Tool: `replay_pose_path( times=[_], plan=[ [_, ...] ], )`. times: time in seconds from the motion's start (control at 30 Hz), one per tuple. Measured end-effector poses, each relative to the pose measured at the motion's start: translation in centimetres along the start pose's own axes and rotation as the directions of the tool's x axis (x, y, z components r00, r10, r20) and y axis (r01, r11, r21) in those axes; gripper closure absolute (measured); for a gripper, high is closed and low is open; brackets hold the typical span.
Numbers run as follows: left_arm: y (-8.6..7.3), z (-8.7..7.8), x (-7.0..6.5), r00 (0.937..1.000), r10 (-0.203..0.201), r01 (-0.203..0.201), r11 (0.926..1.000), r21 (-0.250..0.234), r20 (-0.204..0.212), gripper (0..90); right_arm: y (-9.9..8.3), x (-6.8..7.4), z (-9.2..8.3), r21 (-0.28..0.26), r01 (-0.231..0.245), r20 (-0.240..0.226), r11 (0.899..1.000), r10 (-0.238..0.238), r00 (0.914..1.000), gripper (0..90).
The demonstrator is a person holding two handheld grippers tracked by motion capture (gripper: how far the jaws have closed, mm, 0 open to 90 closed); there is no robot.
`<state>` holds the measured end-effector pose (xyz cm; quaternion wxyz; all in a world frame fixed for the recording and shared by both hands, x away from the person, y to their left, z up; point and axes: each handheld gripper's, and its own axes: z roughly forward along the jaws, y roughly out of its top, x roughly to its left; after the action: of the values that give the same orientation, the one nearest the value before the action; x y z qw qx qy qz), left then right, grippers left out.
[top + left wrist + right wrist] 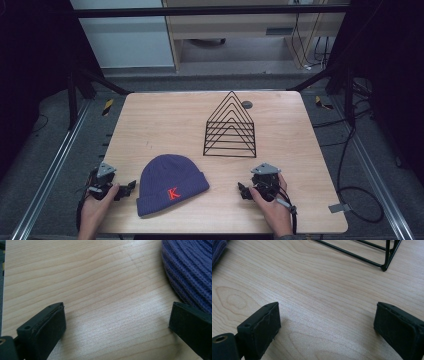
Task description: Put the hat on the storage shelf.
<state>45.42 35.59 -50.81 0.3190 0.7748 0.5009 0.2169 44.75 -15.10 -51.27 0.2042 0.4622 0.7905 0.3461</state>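
My left gripper (125, 189), jaws wide and empty, sits just left of the purple hat (170, 182); my right gripper (243, 190), also wide, is farther.

Left gripper (131, 186): black body, grey three-cornered plate on top, black cable trailing off behind it. Right gripper (242, 190): same black build, grey three-cornered plate on top, thicker black cable with a grey plug running back past the wrist. Bare hands (95, 205), no sleeves visible. In the gripper views each jaw is a matte black block with a dark, slightly frayed pad; a small screw hole on the outer edge, a brass-ringed hole below the left-hand jaw.
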Motion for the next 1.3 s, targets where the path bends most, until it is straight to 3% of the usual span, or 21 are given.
replay_pose_path(
  times=[0.17, 0.23, 0.33, 0.37, 0.43, 0.53, 0.63, 0.73, 0.8, 0.9, 1.03, 1.3],
  plan=[
    [0.2, 0.1, 0.0, 0.9999, 0.004, -0.004, 0.9999, -0.01, 0.013, 0.4, 0.0, 0.1, 0.0, -0.001, -0.004, 0.006, 1.0, 0.004, 1.0, 7.1],
    [0.4, 0.0, 0.1, 0.9997, 0.003, -0.003, 0.9999, -0.011, 0.024, 6.8, 0.0, 0.1, 0.0, -0.002, -0.004, 0.008, 1.0, 0.004, 1.0, 7.2],
    [1.5, -0.7, -0.2, 0.9986, 0.005, -0.004, 0.9996, -0.027, 0.052, 7.3, 0.0, 0.1, 0.0, -0.002, -0.006, 0.011, 1.0, 0.006, 0.9999, 7.2],
    [2.7, -1.2, -0.6, 0.9975, 0.026, -0.024, 0.9991, -0.034, 0.066, 7.7, 0.0, 0.2, 0.0, -0.002, -0.01, 0.013, 1.0, 0.01, 0.9999, 7.3],
    [3.6, -1.4, -0.9, 0.9959, 0.04, -0.037, 0.9989, -0.029, 0.081, 8.2, 0.0, 0.2, -0.1, -0.002, -0.015, 0.016, 1.0, 0.015, 0.9998, 7.4],
    [5.7, -1.1, -1.6, 0.9949, 0.051, -0.052, 0.9986, 0.012, 0.087, 10.7, 0.0, 0.2, 0.0, -0.002, -0.016, 0.018, 1.0, 0.016, 0.9997, 7.3],
    [6.4, -0.7, -1.9, 0.9931, 0.042, -0.046, 0.9983, 0.036, 0.109, 14.9, 0.0, 0.3, -0.1, -0.002, -0.014, 0.017, 1.0, 0.014, 0.9997, 7.4],
    [7.4, 0.1, -2.6, 0.9918, 0.058, -0.068, 0.9935, 0.091, 0.114, 20.3, 0.0, 0.3, -0.1, -0.002, -0.014, 0.017, 1.0, 0.014, 0.9998, 7.4],
    [7.6, 0.4, -2.8, 0.9909, 0.06, -0.072, 0.9923, 0.1, 0.121, 21.3, 0.0, 0.3, -0.1, -0.002, -0.014, 0.017, 1.0, 0.014, 0.9998, 7.4],
    [8.1, 1.1, -3.1, 0.9905, 0.05, -0.069, 0.9875, 0.142, 0.128, 30.4, 0.0, 0.3, -0.1, -0.002, -0.014, 0.017, 1.0, 0.014, 0.9998, 7.4],
    [8.3, 1.4, -3.6, 0.9895, 0.045, -0.067, 0.9849, 0.159, 0.137, 38.3, 0.0, 0.3, -0.1, -0.002, -0.014, 0.017, 1.0, 0.014, 0.9997, 7.4],
    [8.4, 2.4, -4.6, 0.9878, 0.072, -0.102, 0.9685, 0.227, 0.138, 46.8, 0.0, 0.3, -0.1, -0.002, -0.018, 0.013, 1.0, 0.018, 0.9998, 7.4]
  ],
)
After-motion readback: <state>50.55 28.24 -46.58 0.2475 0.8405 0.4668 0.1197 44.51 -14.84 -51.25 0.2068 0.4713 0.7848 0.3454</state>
